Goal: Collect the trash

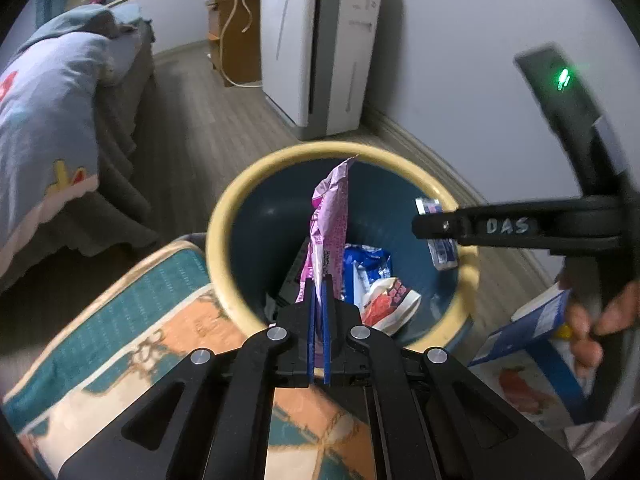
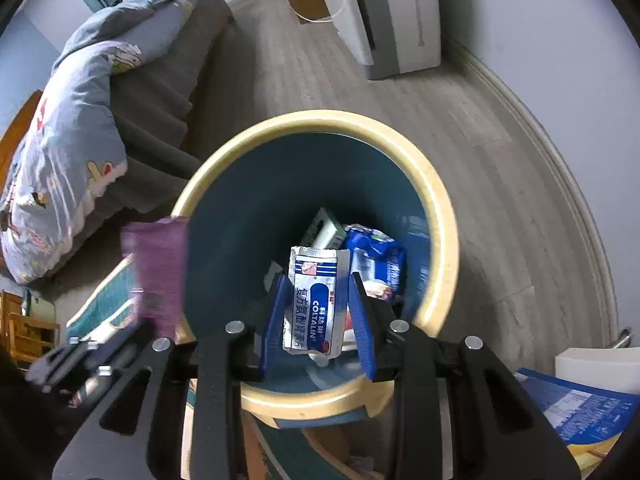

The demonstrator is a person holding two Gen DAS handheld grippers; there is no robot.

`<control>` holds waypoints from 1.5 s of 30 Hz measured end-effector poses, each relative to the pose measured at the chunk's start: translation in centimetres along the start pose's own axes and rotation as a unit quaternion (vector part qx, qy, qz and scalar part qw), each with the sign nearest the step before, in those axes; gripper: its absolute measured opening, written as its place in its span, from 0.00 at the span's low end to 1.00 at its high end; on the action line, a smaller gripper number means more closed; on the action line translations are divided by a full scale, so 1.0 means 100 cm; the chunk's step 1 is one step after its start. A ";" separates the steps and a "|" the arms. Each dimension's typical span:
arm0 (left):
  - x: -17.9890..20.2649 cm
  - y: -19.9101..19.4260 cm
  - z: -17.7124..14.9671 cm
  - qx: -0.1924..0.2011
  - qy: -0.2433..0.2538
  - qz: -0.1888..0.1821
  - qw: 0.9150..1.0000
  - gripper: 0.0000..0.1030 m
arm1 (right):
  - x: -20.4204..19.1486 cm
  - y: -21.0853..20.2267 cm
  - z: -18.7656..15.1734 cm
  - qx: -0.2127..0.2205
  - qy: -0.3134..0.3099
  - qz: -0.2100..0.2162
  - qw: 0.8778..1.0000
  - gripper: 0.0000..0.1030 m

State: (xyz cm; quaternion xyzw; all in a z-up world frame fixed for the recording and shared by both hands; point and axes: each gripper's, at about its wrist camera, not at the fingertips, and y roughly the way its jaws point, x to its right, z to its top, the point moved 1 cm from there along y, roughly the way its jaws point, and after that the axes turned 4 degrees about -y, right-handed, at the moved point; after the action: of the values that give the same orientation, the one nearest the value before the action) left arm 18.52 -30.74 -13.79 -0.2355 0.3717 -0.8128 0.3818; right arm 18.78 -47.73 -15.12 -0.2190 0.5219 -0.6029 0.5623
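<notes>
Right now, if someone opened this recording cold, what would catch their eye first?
The round bin with its cream rim and dark blue inside fills the middle of both views, with wrappers at the bottom. Over it, the left gripper pinches a pink wrapper that stands upright. The right gripper has a white and blue medicine sachet between its blue fingers, jaws apart.

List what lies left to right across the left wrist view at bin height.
Patterned cushion → bin's yellow rim → pink wrapper held by the left gripper → blue packet → right gripper.
</notes>
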 end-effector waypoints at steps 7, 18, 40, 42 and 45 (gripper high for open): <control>-0.013 0.007 0.000 0.009 -0.030 0.003 0.999 0.54 | -0.003 0.002 0.004 0.013 -0.005 0.002 1.000 0.46; -0.032 -0.060 -0.003 0.015 -0.055 0.035 0.998 0.77 | -0.014 -0.040 -0.005 0.032 -0.050 -0.027 0.998 0.65; -0.021 -0.130 -0.013 -0.043 -0.116 0.089 0.988 0.95 | -0.035 -0.165 -0.084 0.149 -0.081 -0.122 0.978 0.94; -0.020 -0.120 -0.010 -0.064 -0.104 0.095 0.988 0.95 | -0.038 -0.165 -0.083 0.155 -0.089 -0.118 0.977 0.94; -0.021 -0.121 -0.012 -0.041 -0.088 0.092 0.991 0.95 | -0.041 -0.165 -0.084 0.159 -0.100 -0.119 0.975 0.94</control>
State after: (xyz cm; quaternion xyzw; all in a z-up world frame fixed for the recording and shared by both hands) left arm 13.59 -23.35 -5.29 -0.2866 0.3899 -0.7345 0.4758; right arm 5.34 -43.78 -2.33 -0.2468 0.3310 -0.7158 0.5632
